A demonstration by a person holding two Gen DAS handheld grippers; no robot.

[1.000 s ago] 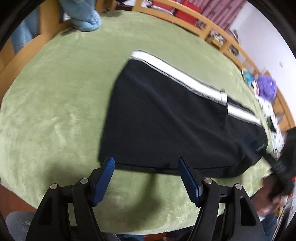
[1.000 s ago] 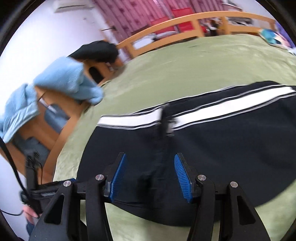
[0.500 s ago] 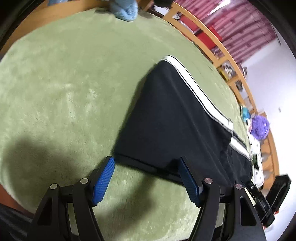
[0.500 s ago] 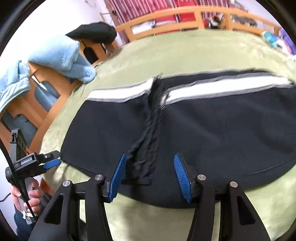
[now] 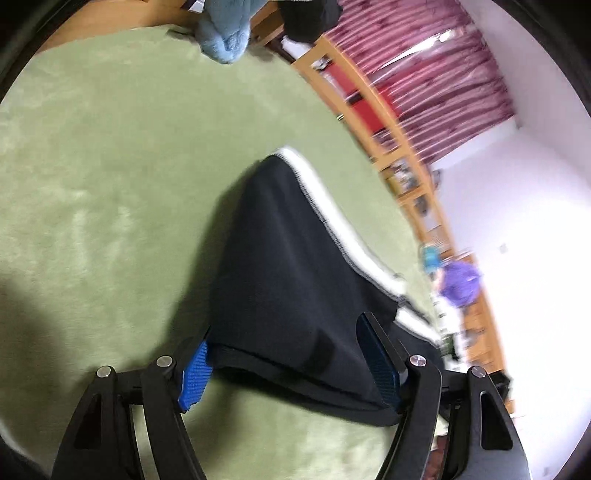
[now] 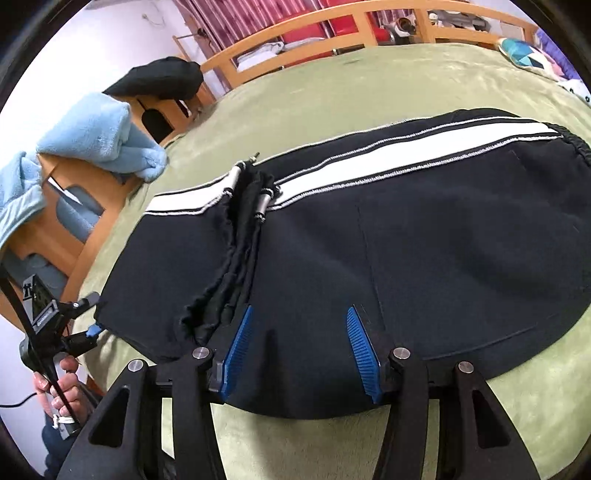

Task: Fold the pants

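Black pants [image 6: 424,240] with a white side stripe [image 6: 388,147] lie flat across the green bed [image 6: 332,85], already doubled over: a bunched hem edge with two small metal cord tips [image 6: 263,201] runs across the middle of the fabric.

Right tongs [image 6: 299,347] hang low over the near edge of the pants, blue pads [image 6: 238,347] spread wide, fabric showing between them but nothing pinched. Whether the pads touch the cloth, hard to say.

Over on the left wrist view, it's blurry. Left tongs [image 5: 291,365] are spread too, and the near corner of the pants [image 5: 291,280] sits right between the pads. The left pad [image 5: 194,376] is tucked at the fabric's edge, the right pad [image 5: 376,362] stands against the cloth on the other side. The corner looks a little raised off the bed [image 5: 110,166] here, with a shadow under it. No clamp visible yet; the jaws stand clearly apart.

From the right wrist view the left tongs [image 6: 86,321] show at the far left corner of the pants, with the person's left hand [image 6: 61,384] gripping the handle below.

Around the bed: a wooden rail [image 6: 332,26], a light blue blanket [image 6: 103,136] draped over the frame, a dark garment [image 6: 159,79] behind it, a purple item [image 5: 460,284] near the far side, red-striped curtains [image 5: 424,70].
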